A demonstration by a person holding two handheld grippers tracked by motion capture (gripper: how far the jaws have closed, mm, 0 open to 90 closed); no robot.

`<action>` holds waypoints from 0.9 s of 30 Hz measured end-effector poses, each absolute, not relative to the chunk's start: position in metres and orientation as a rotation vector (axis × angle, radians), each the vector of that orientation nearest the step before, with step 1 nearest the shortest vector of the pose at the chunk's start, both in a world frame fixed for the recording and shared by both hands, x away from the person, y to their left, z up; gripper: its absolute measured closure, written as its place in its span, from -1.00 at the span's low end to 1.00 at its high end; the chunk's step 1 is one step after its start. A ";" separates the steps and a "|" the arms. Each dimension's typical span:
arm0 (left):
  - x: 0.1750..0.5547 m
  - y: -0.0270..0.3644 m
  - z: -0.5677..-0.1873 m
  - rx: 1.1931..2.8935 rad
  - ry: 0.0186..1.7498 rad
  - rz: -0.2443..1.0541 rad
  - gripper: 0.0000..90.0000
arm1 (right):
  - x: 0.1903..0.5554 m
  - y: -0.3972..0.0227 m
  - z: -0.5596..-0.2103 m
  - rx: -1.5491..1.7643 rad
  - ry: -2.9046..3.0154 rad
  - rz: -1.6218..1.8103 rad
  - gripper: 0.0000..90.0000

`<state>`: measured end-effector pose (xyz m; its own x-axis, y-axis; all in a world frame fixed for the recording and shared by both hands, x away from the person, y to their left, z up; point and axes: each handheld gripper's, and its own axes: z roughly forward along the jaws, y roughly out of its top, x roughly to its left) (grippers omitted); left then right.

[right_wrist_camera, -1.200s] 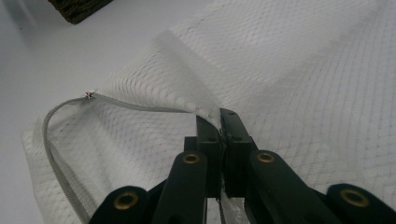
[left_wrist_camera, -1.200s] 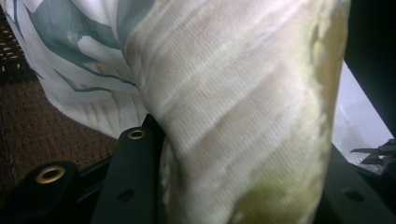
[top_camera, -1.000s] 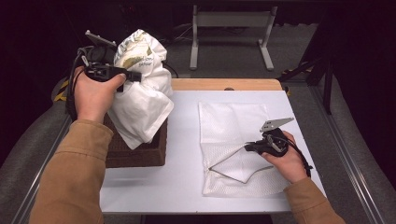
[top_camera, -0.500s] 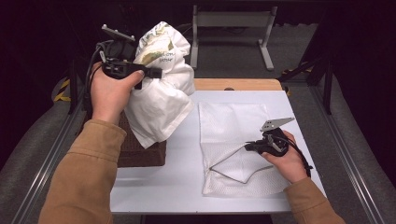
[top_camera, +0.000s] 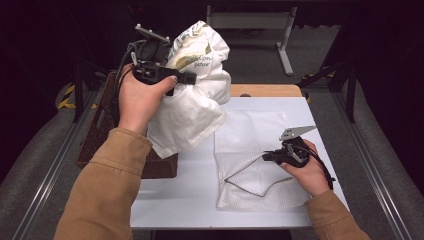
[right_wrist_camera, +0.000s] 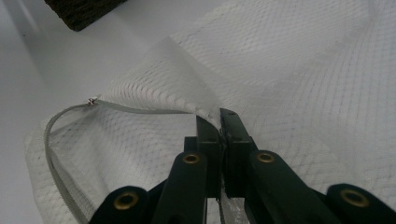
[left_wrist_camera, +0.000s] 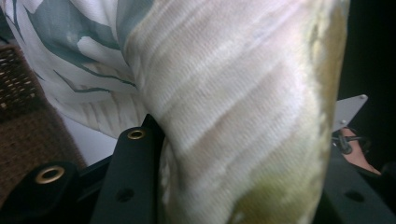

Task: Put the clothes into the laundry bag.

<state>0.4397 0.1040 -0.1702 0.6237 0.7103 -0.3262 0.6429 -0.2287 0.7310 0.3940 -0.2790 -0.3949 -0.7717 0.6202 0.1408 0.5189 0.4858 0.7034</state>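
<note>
1. Two grippers are at work. The left gripper [top_camera: 186, 78] is held up above the table's left side, its jaws clamped on a bunched white cloth [top_camera: 192, 107] with a green and gold print.
2. In the left gripper view the black jaws stand either side of a thick fold of that cloth [left_wrist_camera: 243, 116], pressing into it.
3. The cloth hangs in the air from the grip, its lower end dangling over the near right corner of a brown woven basket [top_camera: 102, 145] and over the table's left part.
4. The right gripper [top_camera: 269, 156] rests low on the table's right side, its jaws pinched together on the edge of a white mesh bag [top_camera: 250, 135].
5. In the right gripper view the jaws meet tightly on the bag's upper rim [right_wrist_camera: 205, 114], lifting it so the mouth gapes; the grey zip band curves away to the left.
6. The mesh bag lies flat on the white table [top_camera: 180, 195], just right of the hanging cloth and apart from it.
7. The basket stands at the table's left edge, partly hidden by the person's left sleeve [top_camera: 107, 190].
</note>
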 end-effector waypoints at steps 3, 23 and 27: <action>0.437 0.091 -0.168 1.959 1.036 0.081 0.34 | 0.394 -0.279 -0.394 0.998 2.588 1.162 0.97; 0.429 0.039 -0.168 1.983 0.914 0.012 0.34 | 0.393 -0.283 -0.392 0.992 2.567 1.183 0.97; 0.427 0.031 -0.168 1.981 0.889 0.000 0.34 | 0.393 -0.283 -0.392 0.993 2.566 1.185 0.97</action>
<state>0.4268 0.0313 -0.1677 0.7375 0.5848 -0.3376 0.5848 -0.3030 0.7525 0.3934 -0.2833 -0.3918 -0.7709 0.6222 0.1363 0.5072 0.4700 0.7224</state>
